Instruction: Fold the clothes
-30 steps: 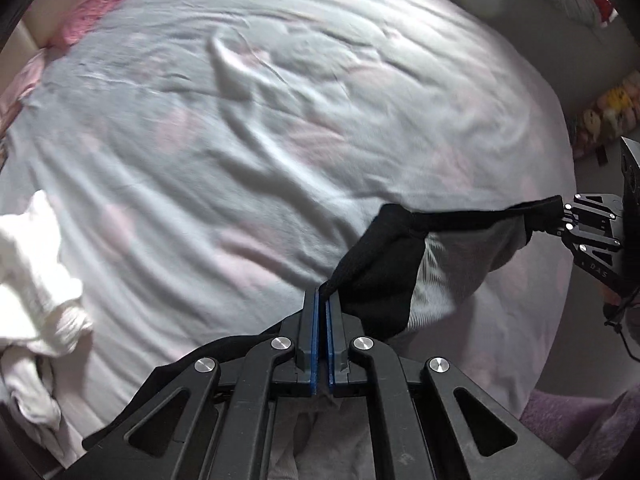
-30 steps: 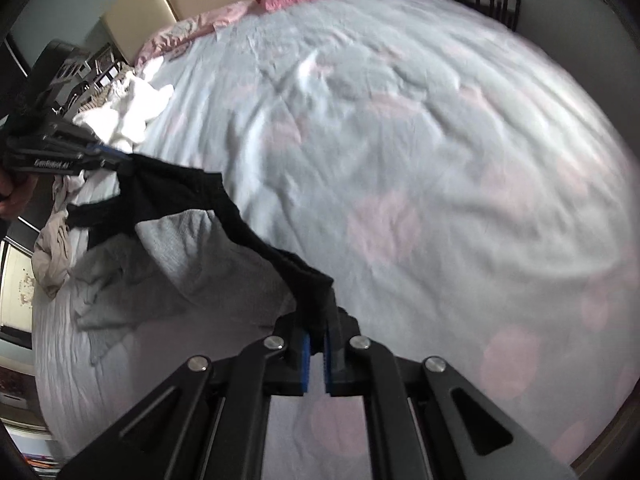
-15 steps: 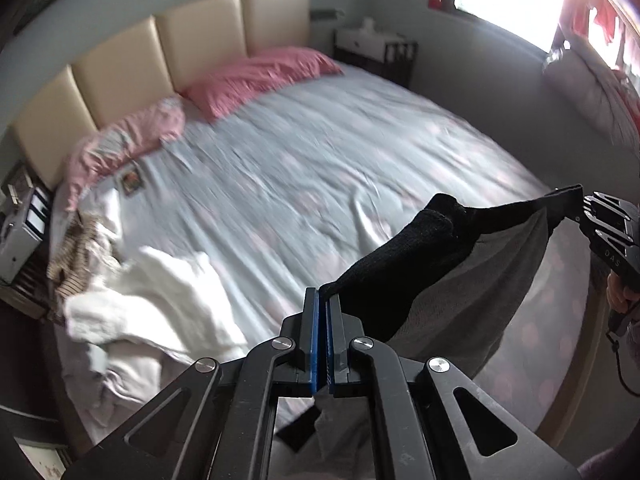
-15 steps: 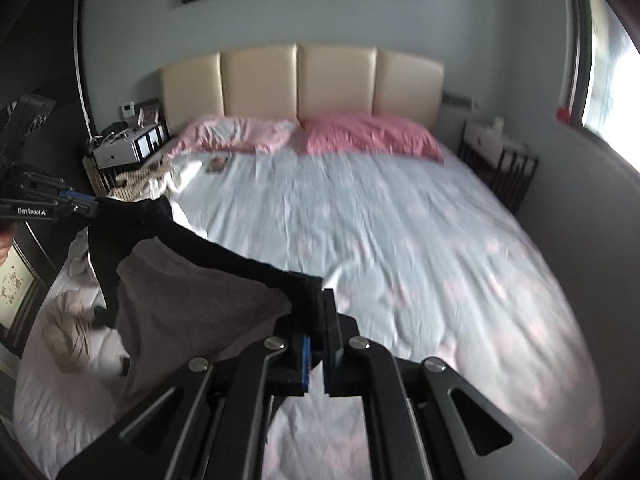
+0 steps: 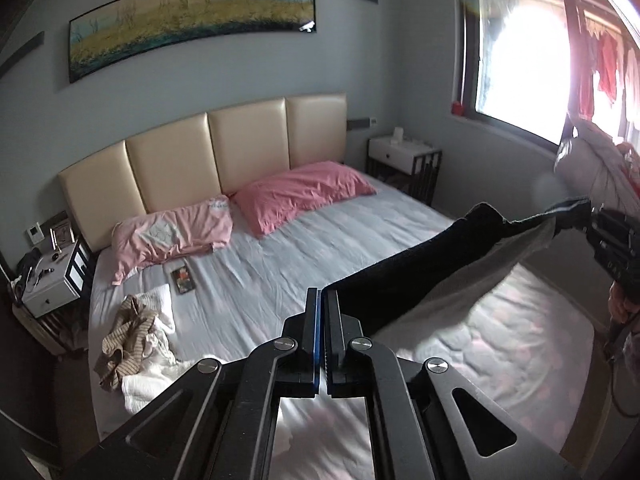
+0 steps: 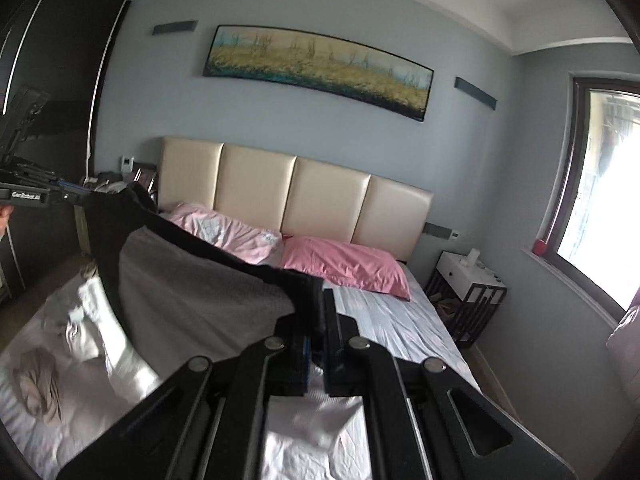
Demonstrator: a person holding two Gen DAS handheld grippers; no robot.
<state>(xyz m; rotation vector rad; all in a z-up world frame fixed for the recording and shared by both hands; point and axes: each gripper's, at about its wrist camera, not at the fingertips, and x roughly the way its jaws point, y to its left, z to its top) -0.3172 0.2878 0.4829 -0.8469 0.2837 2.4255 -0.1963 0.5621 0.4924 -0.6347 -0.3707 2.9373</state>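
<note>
Spreading garment (image 5: 420, 280) (black and grey) between left gripper (image 5: 322, 304) and right gripper (image 6: 316, 320), each pinching a black corner, stretched taut above bed (image 5: 300, 248) so it hangs flat for folding.

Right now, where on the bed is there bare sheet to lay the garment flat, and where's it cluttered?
Free: the wide middle of the sheet, from below the pink pillows to the foot, and the window side. Crowded: the strip by the left nightstand, with a small dark flat item, a striped beige garment and white laundry. Both grippers hold the black and grey garment stretched in the air.
</note>
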